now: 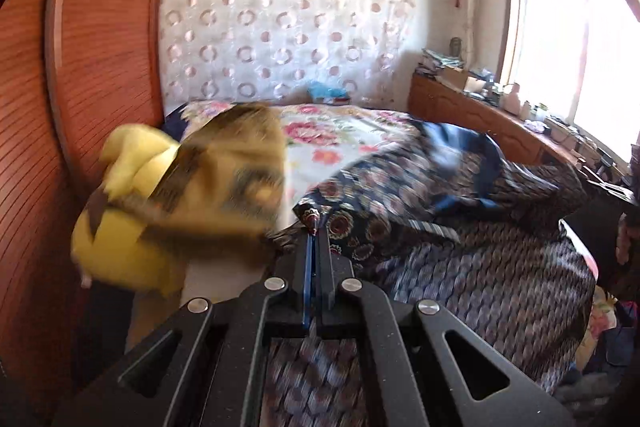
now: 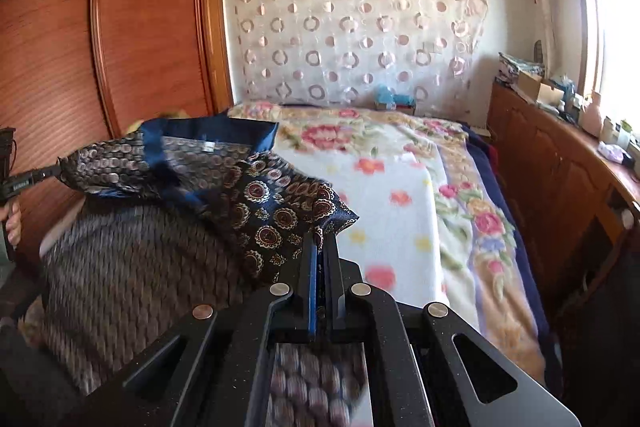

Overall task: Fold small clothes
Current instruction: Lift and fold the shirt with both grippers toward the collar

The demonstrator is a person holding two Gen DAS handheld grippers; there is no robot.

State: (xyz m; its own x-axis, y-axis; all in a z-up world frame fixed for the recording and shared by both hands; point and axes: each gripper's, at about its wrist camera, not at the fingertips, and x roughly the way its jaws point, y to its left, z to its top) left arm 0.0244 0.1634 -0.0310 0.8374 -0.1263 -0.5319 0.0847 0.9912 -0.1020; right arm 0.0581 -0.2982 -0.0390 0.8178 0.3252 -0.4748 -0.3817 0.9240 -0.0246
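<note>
Left gripper (image 1: pixel 316 227): jaws clenched on a corner of the patterned garment (image 1: pixel 460 227).
Right gripper (image 2: pixel 320 247): clamped tight on another medallion-print corner.
Garment: held up, stretched between both grippers over the floral blanket (image 2: pixel 400 195).
Yellow cloth (image 1: pixel 124 247): blurred, seen beside the wardrobe (image 1: pixel 100 47).

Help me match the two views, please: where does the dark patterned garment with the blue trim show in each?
Left wrist: the patterned garment fills centre and right, pinched at the left tool.
Right wrist: the garment fills the left and lower centre, pinched at the right tool.
Shared landmark: the circle-patterned curtain behind the bed.
</note>
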